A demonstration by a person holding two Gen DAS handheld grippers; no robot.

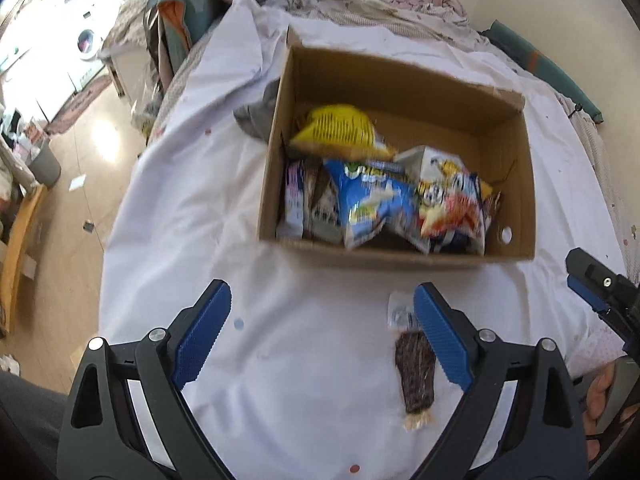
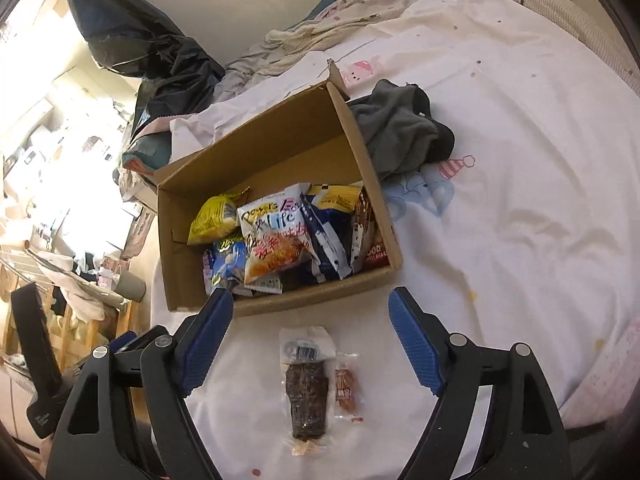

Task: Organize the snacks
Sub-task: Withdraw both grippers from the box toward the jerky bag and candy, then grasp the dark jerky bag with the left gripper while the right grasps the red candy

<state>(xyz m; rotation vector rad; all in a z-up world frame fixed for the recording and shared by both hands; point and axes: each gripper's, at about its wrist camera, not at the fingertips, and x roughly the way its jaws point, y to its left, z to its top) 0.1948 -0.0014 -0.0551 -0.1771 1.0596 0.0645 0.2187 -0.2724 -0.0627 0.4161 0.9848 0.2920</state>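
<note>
An open cardboard box (image 1: 516, 184) (image 2: 280, 148) sits on a white bed sheet and holds several snack bags, among them a yellow one (image 1: 340, 128) (image 2: 212, 218), a blue one (image 1: 372, 200) and a white and orange one (image 2: 276, 236). A dark snack bar in a clear wrapper (image 1: 414, 372) (image 2: 306, 390) lies on the sheet in front of the box. A small orange snack packet (image 2: 346, 388) lies right beside it. My left gripper (image 1: 322, 338) is open and empty, with the dark bar by its right finger. My right gripper (image 2: 310, 338) is open and empty, with both packets between its fingers.
A grey cloth (image 2: 400, 132) (image 1: 256, 116) lies against the box's far side. Crumpled bedding (image 2: 320, 36) and a black plastic bag (image 2: 160, 60) lie at the bed's far edge. The bed's left edge drops to a wooden floor (image 1: 88, 160). The right gripper shows at the left wrist view's right edge (image 1: 600, 292).
</note>
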